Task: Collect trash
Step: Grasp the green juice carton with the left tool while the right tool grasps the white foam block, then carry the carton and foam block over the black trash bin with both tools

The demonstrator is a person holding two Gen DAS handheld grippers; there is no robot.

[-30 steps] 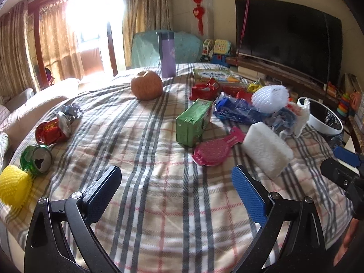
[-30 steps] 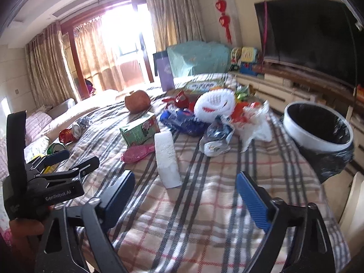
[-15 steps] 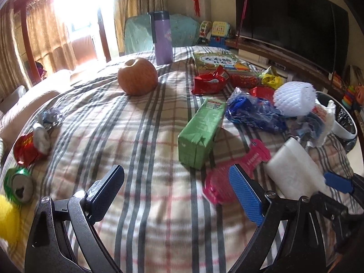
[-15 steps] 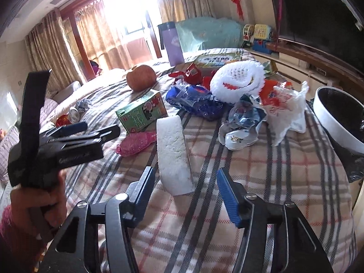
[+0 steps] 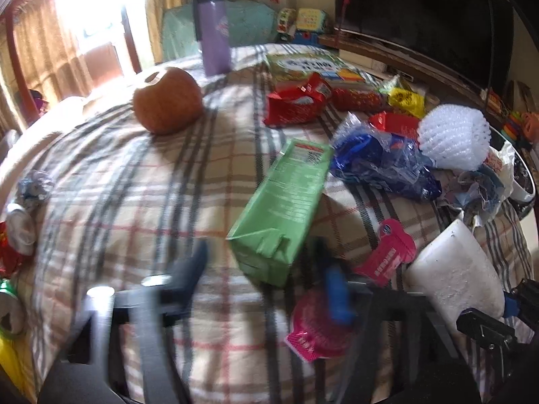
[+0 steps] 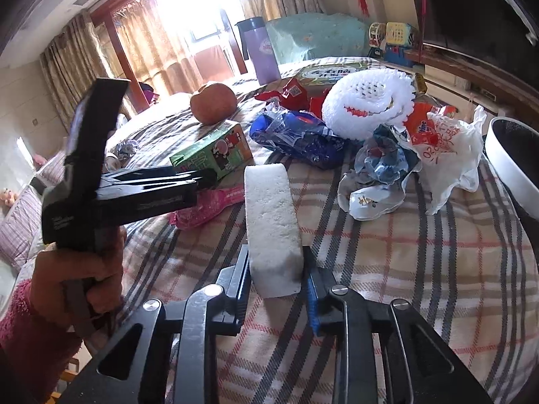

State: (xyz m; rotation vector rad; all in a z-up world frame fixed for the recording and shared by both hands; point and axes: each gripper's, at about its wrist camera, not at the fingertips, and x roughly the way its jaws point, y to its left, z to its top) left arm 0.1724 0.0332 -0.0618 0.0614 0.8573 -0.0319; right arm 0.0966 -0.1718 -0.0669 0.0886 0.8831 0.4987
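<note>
A white foam block (image 6: 271, 222) lies on the plaid tablecloth. My right gripper (image 6: 277, 277) has its jaws closed against the block's near end, one finger on each side. The block also shows in the left wrist view (image 5: 454, 272). My left gripper (image 5: 266, 279) is blurred and open, its fingers on either side of the near end of a green carton (image 5: 286, 208), a little short of it. A pink wrapper (image 5: 337, 306) lies just right of it. A white bin (image 6: 515, 165) with a black liner stands at the table's right edge.
A pile of trash sits at the far right: blue wrapper (image 5: 380, 165), white foam net (image 5: 453, 138), plastic bags (image 6: 441, 148), red packets (image 5: 296, 101). An apple (image 5: 166, 101) and purple bottle (image 5: 214, 30) stand behind. Crushed cans (image 5: 13, 245) lie left.
My right gripper has moved forward and closed onto the foam block's near end. My left gripper has moved forward to the green carton and narrowed a little.
</note>
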